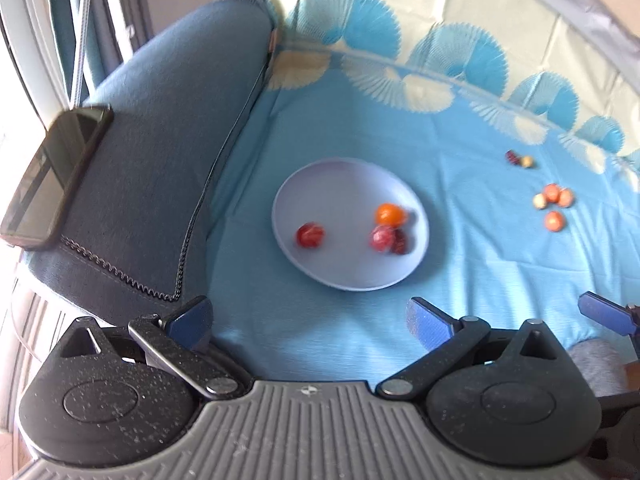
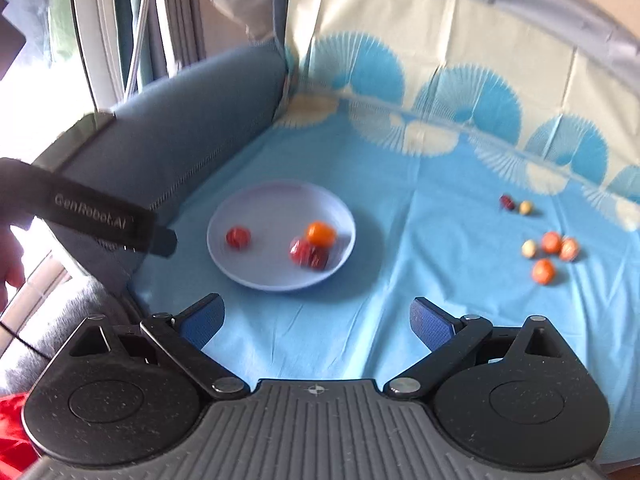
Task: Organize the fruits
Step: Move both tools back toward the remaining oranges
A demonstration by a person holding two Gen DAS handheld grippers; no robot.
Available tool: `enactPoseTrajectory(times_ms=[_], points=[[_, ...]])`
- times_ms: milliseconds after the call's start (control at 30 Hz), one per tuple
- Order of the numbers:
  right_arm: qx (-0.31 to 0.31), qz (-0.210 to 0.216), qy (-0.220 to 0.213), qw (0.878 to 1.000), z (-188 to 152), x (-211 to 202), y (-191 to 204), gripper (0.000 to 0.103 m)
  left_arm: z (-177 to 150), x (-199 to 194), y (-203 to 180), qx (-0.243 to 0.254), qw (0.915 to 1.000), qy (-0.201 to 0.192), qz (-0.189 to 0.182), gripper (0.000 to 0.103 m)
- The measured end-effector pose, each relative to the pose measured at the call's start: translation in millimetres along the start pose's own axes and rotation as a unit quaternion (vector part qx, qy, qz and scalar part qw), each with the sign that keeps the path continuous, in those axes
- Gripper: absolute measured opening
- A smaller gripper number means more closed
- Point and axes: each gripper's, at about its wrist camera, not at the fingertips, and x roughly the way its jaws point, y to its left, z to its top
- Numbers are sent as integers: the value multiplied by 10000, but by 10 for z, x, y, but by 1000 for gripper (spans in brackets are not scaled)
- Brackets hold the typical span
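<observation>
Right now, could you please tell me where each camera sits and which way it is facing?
Left wrist: on the left hand-held gripper, looking down along its open fingers at the plate; the right hand-held gripper's fingertip shows at the right edge.
Right wrist: on the right hand-held gripper, jaws open, facing the same plate; a strap shows left.
Shared: plate, loose fruits, blue cloth.

A smooth matt plastic plate (image 1: 348,184) rests on creased cotton-like cloth (image 1: 320,328) beside a coarse-woven armrest (image 1: 160,152).
</observation>
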Motion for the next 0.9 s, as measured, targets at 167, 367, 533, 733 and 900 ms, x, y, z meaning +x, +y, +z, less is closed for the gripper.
enactPoseTrajectory(times_ms=[167,367,533,733,900], points=[[-11,-92,-312,9995,-44,-287,0,99,-95,-250,-140,189,9994,-286,28,103],[16,-165,-505,9986,-74,-454,-48,100,-124,-401,-228,178,9992,-344,61,103],[72,-173,-602,9980,-77,-485,-79,100,-97,-466,-281,252,9987,-424,131,103],[169,-130,-632,9978,-103,-488,-148,100,-81,-456,-354,337,9986,-390,141,103],[311,-95,-578,9978,-135,-458,-217,100,-62,-382,-431,424,9986,-284,154,103]])
